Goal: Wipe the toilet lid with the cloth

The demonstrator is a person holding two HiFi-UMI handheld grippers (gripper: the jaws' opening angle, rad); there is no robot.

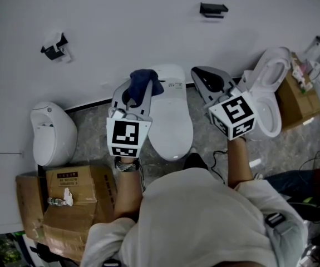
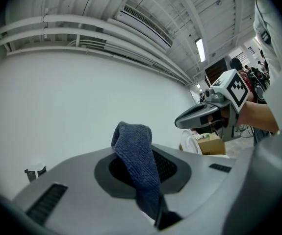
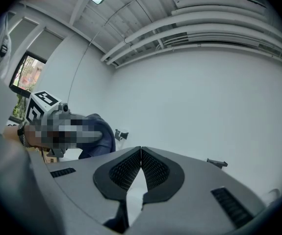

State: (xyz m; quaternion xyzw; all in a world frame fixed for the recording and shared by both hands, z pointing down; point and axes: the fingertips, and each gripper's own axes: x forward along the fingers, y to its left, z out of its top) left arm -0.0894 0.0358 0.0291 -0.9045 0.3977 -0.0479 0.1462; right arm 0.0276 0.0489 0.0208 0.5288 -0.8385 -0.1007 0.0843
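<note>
A white toilet with its lid (image 1: 171,118) shut stands against the wall, straight ahead of the person. The dark blue cloth (image 1: 143,81) hangs over the back left of the lid, and my left gripper (image 1: 132,95) is shut on it. In the left gripper view the cloth (image 2: 137,163) is folded between the pads and sticks up past the left gripper (image 2: 140,156). My right gripper (image 1: 196,72) hovers to the right of the lid with nothing in it. The right gripper view shows the right gripper (image 3: 141,151) with its pads pressed together and the cloth (image 3: 100,137) off to the left.
A second toilet (image 1: 268,96) with its seat raised stands at the right, next to a cardboard box (image 1: 296,102). A white ceramic fixture (image 1: 51,132) and cardboard boxes (image 1: 70,196) are at the left. Two black brackets (image 1: 212,9) (image 1: 54,46) are fixed to the wall.
</note>
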